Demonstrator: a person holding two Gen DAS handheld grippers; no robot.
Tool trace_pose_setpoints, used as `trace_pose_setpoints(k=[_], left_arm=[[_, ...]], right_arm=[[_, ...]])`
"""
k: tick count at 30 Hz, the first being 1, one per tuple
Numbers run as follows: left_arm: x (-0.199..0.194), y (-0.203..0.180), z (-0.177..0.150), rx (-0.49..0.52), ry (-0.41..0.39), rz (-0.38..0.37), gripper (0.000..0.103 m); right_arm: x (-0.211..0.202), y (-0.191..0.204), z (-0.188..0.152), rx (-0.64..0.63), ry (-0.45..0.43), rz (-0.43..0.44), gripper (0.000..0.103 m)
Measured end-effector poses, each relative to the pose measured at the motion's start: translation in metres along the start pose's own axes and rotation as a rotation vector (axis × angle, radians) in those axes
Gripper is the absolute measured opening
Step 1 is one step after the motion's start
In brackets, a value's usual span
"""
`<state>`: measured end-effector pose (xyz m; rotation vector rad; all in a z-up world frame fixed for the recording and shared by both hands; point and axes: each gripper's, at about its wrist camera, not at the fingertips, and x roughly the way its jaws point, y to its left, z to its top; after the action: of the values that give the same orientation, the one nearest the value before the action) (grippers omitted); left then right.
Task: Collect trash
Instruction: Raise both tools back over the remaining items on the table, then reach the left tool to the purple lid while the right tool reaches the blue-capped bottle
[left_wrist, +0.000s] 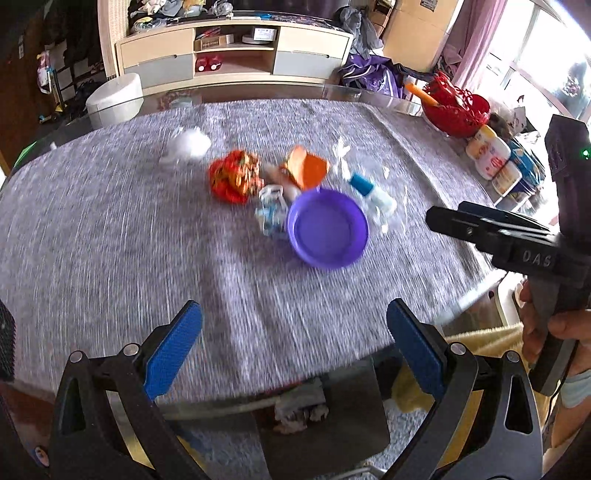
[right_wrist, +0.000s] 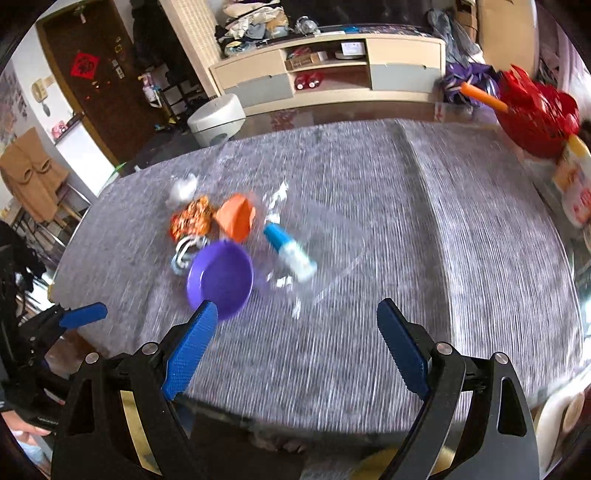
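Observation:
A purple bowl (left_wrist: 328, 232) (right_wrist: 221, 277) sits mid-table on the grey cloth. Around it lies trash: a crumpled orange-red wrapper (left_wrist: 236, 176) (right_wrist: 192, 219), an orange paper cup (left_wrist: 306, 167) (right_wrist: 236, 216), a blue-white wrapper (left_wrist: 271, 212) (right_wrist: 184, 254), a blue-capped white bottle in clear plastic (left_wrist: 373, 194) (right_wrist: 290, 251), and a white tissue wad (left_wrist: 188, 144) (right_wrist: 183, 188). My left gripper (left_wrist: 293, 334) hovers open over the near table edge, holding nothing. My right gripper (right_wrist: 295, 332) is open too, empty, its left pad just in front of the bowl. Both views are motion-blurred.
A red basket (left_wrist: 456, 109) (right_wrist: 535, 114) and white jars (left_wrist: 491, 158) stand along the table's right edge. A TV cabinet (left_wrist: 236, 55) and a white round stool (left_wrist: 114, 98) lie beyond the far edge. A chair (left_wrist: 321, 417) sits under the near edge.

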<state>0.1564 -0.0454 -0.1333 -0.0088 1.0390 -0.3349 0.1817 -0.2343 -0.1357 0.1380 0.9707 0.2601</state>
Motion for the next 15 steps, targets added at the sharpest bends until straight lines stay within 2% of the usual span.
trace_pose_setpoints(k=[1, 3, 4, 6, 7, 12, 15], left_arm=[[0.004, 0.000, 0.005, -0.001, -0.002, -0.002, 0.095], [0.010, 0.001, 0.013, -0.005, -0.001, -0.008, 0.091], [0.015, 0.001, 0.017, -0.007, 0.003, -0.013, 0.088], [0.024, 0.001, 0.022, -0.010, 0.015, -0.028, 0.077], [0.029, 0.001, 0.026, -0.011, 0.021, -0.038, 0.074], [0.051, -0.002, 0.037, -0.020, 0.050, -0.065, 0.046], [0.064, -0.001, 0.040, -0.027, 0.072, -0.073, 0.038]], right_arm=[[0.005, 0.001, 0.005, -0.013, -0.001, -0.001, 0.083], [0.015, 0.001, 0.012, -0.036, 0.006, 0.000, 0.062], [0.018, 0.001, 0.014, -0.041, 0.012, 0.003, 0.057], [0.028, 0.000, 0.018, -0.051, 0.032, 0.012, 0.040], [0.032, 0.000, 0.019, -0.053, 0.039, 0.016, 0.039], [0.044, 0.000, 0.025, -0.065, 0.052, 0.025, 0.036], [0.049, 0.002, 0.025, -0.076, 0.066, 0.034, 0.036]])
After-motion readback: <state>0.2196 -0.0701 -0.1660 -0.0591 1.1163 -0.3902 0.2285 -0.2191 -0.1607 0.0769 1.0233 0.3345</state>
